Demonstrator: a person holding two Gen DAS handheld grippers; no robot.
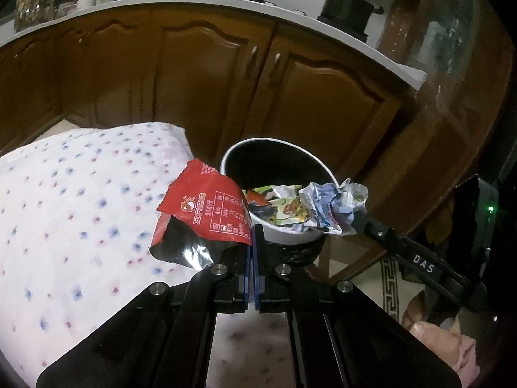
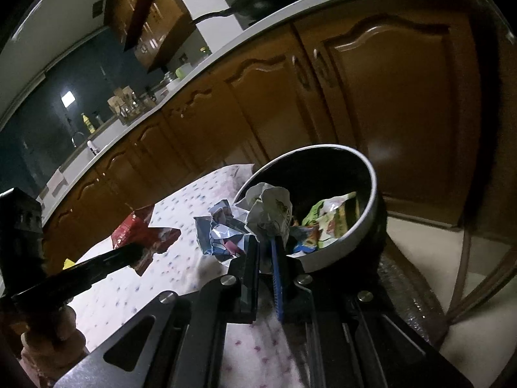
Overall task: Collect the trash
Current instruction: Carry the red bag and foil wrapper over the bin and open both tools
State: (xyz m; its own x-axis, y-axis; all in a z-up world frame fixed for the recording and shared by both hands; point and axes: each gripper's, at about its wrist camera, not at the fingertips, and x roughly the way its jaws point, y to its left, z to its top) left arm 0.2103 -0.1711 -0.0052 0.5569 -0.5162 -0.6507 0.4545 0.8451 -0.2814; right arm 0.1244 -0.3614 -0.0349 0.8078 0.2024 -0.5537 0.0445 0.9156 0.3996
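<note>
My left gripper (image 1: 253, 236) is shut on a red foil snack wrapper (image 1: 206, 207), held just left of a round white-rimmed dark bin (image 1: 274, 161) at the table's far edge. My right gripper (image 2: 266, 245) is shut on a crumpled white and blue wrapper (image 2: 258, 216), held at the bin's (image 2: 371, 194) near rim. The bin holds a colourful wrapper (image 2: 329, 220). In the left wrist view the right gripper (image 1: 358, 220) holds the crumpled wrapper (image 1: 332, 207) over the bin's right rim. In the right wrist view the left gripper (image 2: 135, 252) holds the red wrapper (image 2: 142, 232).
The table has a white cloth with blue and red dots (image 1: 80, 210). Brown kitchen cabinets (image 1: 210, 80) stand behind, under a white counter (image 1: 194, 3) with pots. A chair frame (image 2: 468, 274) stands on the floor to the right.
</note>
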